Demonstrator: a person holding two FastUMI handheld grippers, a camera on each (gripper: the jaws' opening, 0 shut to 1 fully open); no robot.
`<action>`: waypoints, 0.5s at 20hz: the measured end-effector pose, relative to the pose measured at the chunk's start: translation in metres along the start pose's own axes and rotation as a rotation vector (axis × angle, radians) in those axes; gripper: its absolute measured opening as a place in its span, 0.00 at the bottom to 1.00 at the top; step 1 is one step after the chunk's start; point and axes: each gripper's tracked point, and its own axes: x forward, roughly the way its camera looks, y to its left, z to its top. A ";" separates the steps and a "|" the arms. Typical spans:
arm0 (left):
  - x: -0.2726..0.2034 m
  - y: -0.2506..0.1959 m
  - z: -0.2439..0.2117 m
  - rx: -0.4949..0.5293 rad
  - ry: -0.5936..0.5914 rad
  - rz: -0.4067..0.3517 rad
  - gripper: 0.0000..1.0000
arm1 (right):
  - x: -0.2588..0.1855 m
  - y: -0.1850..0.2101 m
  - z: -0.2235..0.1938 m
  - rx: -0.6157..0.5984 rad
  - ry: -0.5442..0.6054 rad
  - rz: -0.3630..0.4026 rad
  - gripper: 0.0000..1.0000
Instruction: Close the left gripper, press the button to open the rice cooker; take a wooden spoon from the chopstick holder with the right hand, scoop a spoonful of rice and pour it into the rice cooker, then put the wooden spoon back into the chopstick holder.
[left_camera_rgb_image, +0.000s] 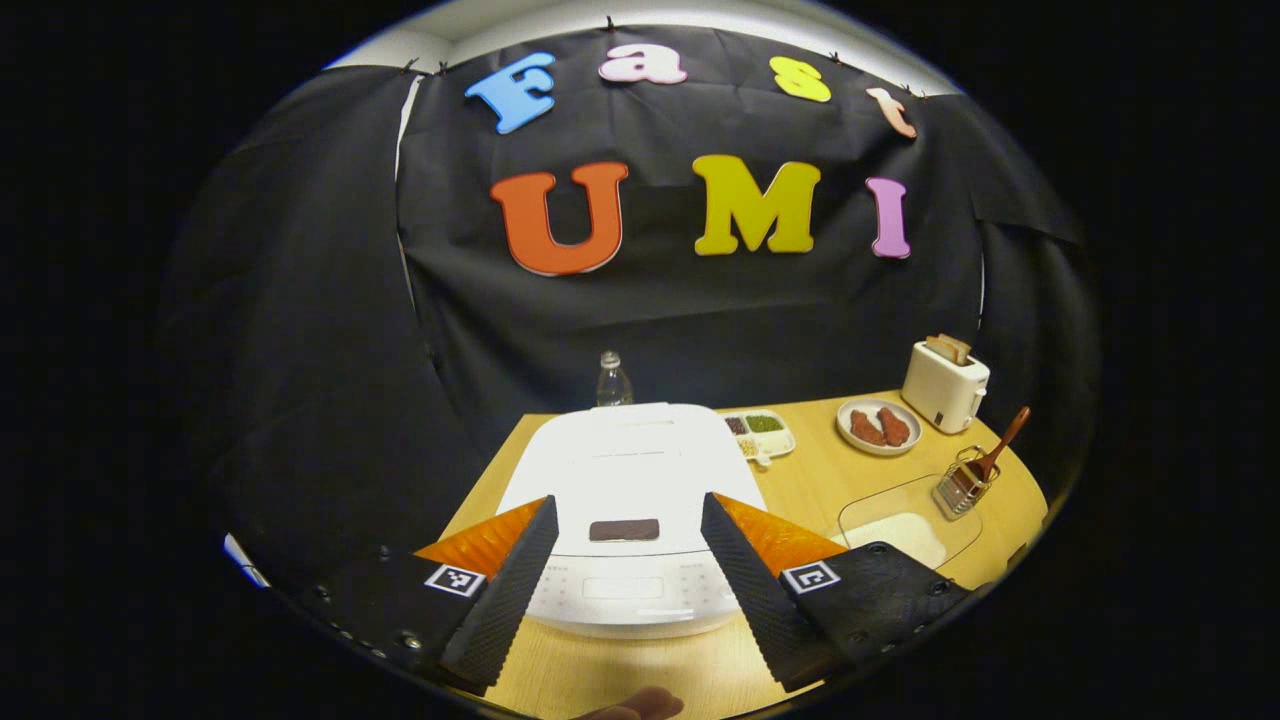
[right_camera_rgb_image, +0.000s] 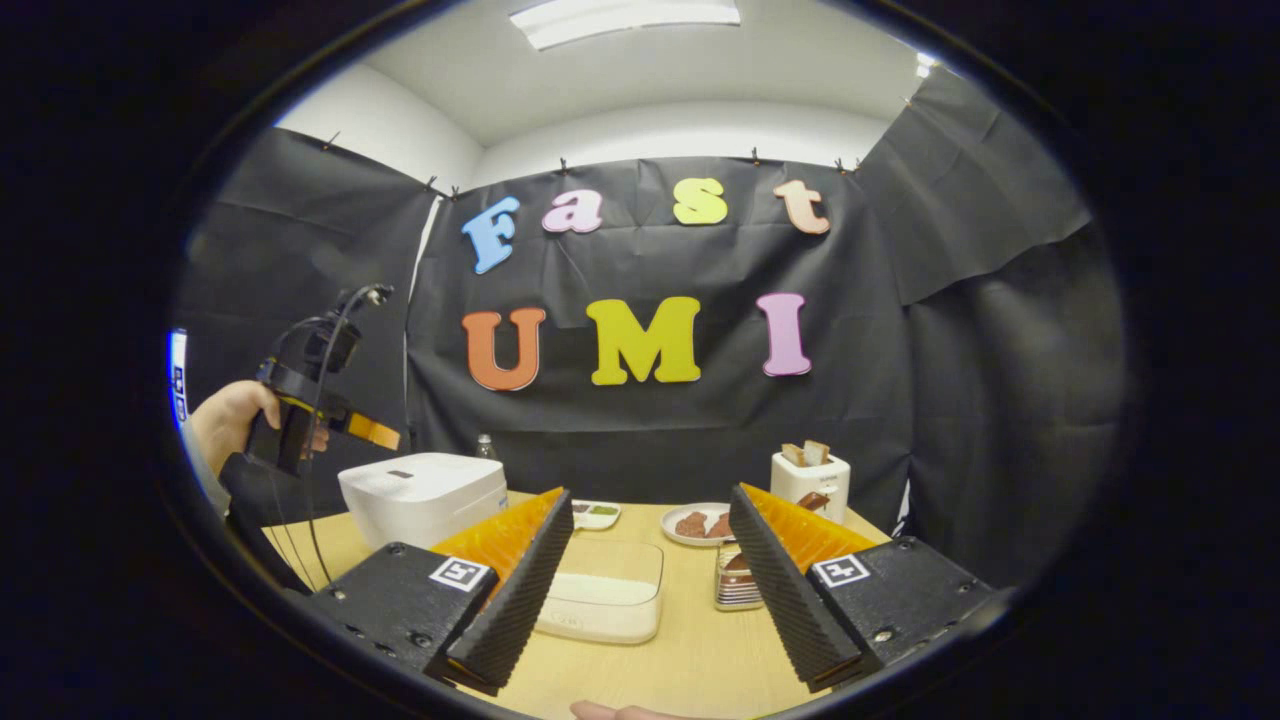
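My left tongs hang over the rice cooker, fingers wide apart, nothing btwn them; lid down, button in the gap below. From the right gripper view my left hand holds them up above the cooker. Right tongs also spread, empty, low over the worktop, w/ the clear rice box just ahead. Wooden spoon stands tilted in the wire holder beside that box. Plate w/ two reddish pieces near the toaster.

Ceiling light overhead glares white, rice cooker lid blown out past the left tongs, fisheye bends dim edges
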 end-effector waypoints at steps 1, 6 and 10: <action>-0.017 -0.006 0.005 -0.007 -0.044 -0.004 0.93 | -0.002 0.002 0.001 -0.004 0.003 -0.001 0.95; -0.089 -0.047 0.014 -0.019 -0.210 -0.060 0.94 | -0.017 0.005 0.016 -0.020 -0.016 -0.013 0.95; -0.127 -0.072 0.013 -0.076 -0.297 -0.104 0.94 | -0.032 0.001 0.030 -0.022 -0.036 -0.027 0.95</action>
